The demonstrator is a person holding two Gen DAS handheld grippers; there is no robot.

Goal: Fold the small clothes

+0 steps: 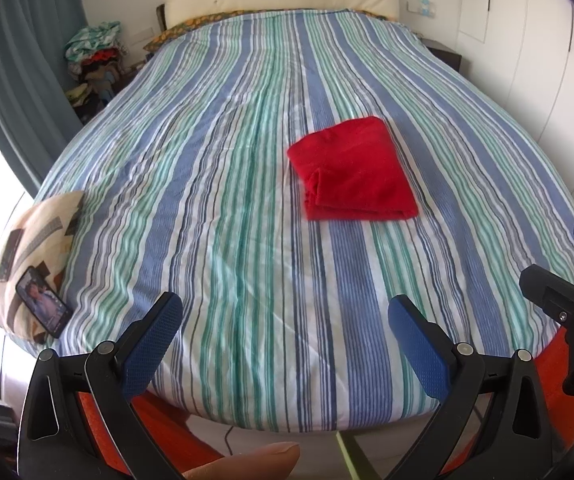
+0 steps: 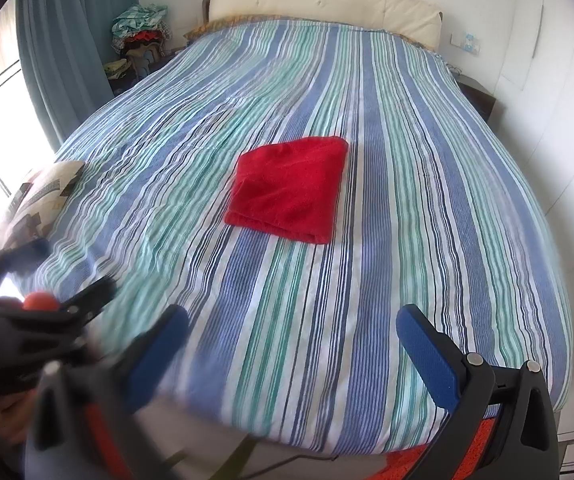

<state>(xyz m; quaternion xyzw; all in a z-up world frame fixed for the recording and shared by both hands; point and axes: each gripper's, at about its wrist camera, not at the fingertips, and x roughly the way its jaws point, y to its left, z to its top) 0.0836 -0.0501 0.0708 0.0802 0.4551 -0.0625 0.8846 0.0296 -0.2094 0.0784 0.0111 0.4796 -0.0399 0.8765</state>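
A red cloth (image 1: 353,170) lies folded into a neat square on the striped bedspread (image 1: 215,168), right of the bed's middle. It also shows in the right wrist view (image 2: 289,188). My left gripper (image 1: 283,316) is open and empty, held over the bed's near edge, well short of the cloth. My right gripper (image 2: 293,328) is open and empty, also over the near edge and apart from the cloth. The right gripper's body shows at the right edge of the left wrist view (image 1: 567,308). The left gripper shows blurred at the left of the right wrist view (image 2: 39,304).
A patterned pillow (image 1: 35,248) with a phone (image 1: 45,302) leaning on it sits at the bed's near left corner. A pile of clothes (image 1: 95,60) stands at the far left by a blue curtain (image 1: 27,80). White wardrobe doors (image 2: 559,120) line the right side.
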